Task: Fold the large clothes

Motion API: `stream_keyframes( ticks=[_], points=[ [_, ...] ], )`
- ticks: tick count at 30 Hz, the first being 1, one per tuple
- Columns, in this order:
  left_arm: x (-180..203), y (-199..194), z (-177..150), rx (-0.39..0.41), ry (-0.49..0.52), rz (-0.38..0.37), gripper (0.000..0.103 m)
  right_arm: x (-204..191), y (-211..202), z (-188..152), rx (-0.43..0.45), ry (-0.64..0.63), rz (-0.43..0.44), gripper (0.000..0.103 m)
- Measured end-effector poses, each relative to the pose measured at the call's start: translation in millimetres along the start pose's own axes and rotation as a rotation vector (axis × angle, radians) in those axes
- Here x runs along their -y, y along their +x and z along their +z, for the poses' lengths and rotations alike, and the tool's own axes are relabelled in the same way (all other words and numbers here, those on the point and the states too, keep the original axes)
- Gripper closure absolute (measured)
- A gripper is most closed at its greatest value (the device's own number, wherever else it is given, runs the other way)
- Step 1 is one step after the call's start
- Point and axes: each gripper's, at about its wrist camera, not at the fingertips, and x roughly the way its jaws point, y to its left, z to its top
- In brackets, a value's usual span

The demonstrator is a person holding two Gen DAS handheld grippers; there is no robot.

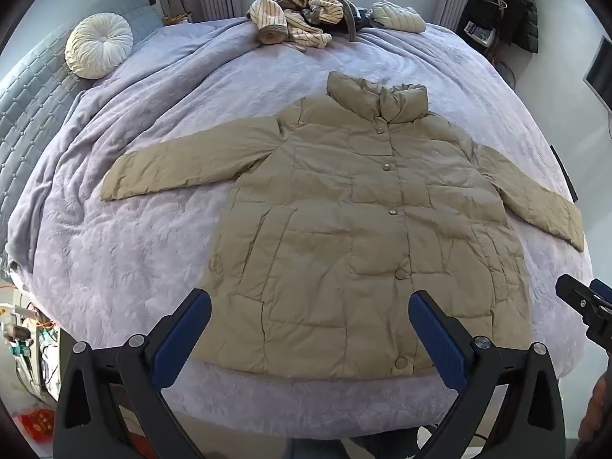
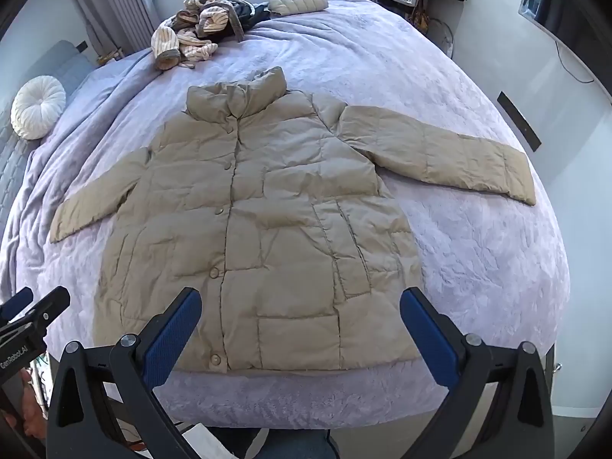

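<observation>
Across the middle of a bed (image 1: 114, 267) with a lilac cover, one tan padded jacket (image 1: 344, 229) lies flat and front-up, snapped shut, both sleeves spread out, nothing yet folded. Its long axis runs from the hem at 6 o'clock to the stand-up collar at 12 o'clock, straight away from both grippers, so the hem edge is the nearest part to either one. One sleeve reaches out toward 9 o'clock, the other toward 3 o'clock. Two hand-held grippers hang above the hem, each with its blue-padded jaws spread wide and nothing between them. The left gripper (image 1: 310, 329) sits over the hem's left half, nearer the 9 o'clock sleeve; the right gripper (image 2: 300, 325) sits over the right half, nearer the 3 o'clock sleeve. Neither touches the cloth. Judged from this layout, the first fold would likely start with a sleeve or a hem corner, each side falling to the gripper closest to it. Farther out, at 12 o'clock by the far edge, lies one loose heap of striped clothes (image 1: 302, 19), and just beside it one pale folded quilted garment (image 1: 397, 19). One round white cushion (image 1: 97, 46) rests at about 10 o'clock against the grey headboard (image 1: 30, 107)
</observation>
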Motion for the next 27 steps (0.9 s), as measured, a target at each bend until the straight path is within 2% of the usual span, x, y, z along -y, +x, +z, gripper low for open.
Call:
stream_keyframes(
  ticks=[4,27],
  points=[
    [-2,0,-3,0.003,-0.009,0.003,0.0,-7,-1,-2,0.007,-0.009,-0.02,0.0],
    [-12,-4,-3,0.018,-0.009,0.005,0.0,-16,-8,-3,0.012,-0.007,-0.012,0.0]
  ],
)
